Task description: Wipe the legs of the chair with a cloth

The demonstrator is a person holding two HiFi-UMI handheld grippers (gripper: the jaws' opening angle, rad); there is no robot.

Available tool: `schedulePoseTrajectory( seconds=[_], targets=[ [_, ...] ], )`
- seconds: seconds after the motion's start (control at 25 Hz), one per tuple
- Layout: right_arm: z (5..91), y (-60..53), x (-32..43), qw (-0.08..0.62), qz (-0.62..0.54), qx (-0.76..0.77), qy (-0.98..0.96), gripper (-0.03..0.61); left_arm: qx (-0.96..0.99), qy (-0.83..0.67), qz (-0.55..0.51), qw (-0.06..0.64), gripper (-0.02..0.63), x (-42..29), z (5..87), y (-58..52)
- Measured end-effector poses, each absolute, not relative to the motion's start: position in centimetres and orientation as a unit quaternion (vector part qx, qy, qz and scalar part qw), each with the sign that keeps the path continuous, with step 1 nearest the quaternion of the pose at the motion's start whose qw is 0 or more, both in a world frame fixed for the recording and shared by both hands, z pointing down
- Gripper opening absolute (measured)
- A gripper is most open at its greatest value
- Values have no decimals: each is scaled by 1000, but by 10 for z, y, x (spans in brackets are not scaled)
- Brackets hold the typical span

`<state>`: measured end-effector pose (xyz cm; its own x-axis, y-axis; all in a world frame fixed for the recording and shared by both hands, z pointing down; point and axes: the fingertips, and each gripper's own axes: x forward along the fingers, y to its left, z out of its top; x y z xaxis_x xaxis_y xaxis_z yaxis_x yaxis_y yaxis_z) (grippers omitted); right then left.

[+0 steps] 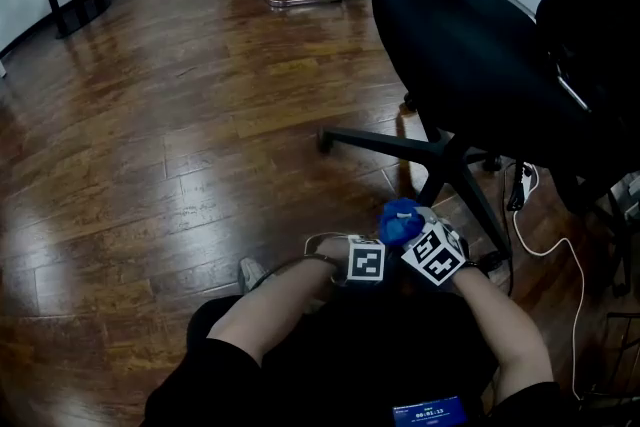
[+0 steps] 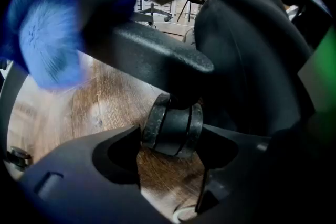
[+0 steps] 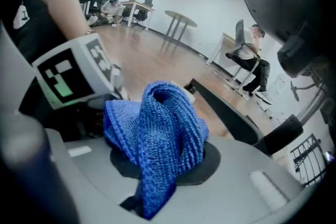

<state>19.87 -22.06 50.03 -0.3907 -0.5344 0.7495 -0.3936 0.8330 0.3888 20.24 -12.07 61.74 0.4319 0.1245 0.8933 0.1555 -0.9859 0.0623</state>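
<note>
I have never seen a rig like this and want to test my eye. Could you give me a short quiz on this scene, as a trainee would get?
1. What does the right gripper hold? A) a sponge B) a blue cloth C) nothing
2. True or false: the chair lies tipped over on the wooden floor.
3. What stands between the jaws of the left gripper?

Key: 1: B. 2: False, it stands upright. 3: A caster wheel of the chair.
</note>
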Motion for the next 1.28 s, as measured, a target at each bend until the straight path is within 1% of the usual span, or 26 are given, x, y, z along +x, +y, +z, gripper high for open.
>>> schedulePoseTrajectory(
  seconds=[0.16,0.28,0.4,0.6,0.76,0.96,1.16,1.28],
  targets=[
    [513,-164,172,477,-67,201,-853,92,-830,-68,-554,1,324,188,617,-120],
    [514,-172,176,487,-70,181,-851,94,-831,-76,-551,-7,324,190,617,-116],
    [505,-220,198,486,-73,237,-838,92,-845,-88,-527,3,324,201,614,-117],
    [470,-327,256,455,-63,385,-800,91,-849,-95,-520,9,324,203,612,-118],
    [460,-355,269,455,-75,427,-778,92,-846,-96,-524,7,324,200,613,-119],
    [471,-322,252,455,-81,403,-790,91,-850,-92,-518,10,324,204,614,-120],
    [498,-236,208,476,-63,292,-827,91,-842,-84,-533,4,324,199,617,-117],
    [511,-176,178,477,-58,218,-849,92,-839,-77,-538,7,324,198,616,-118]
  ],
)
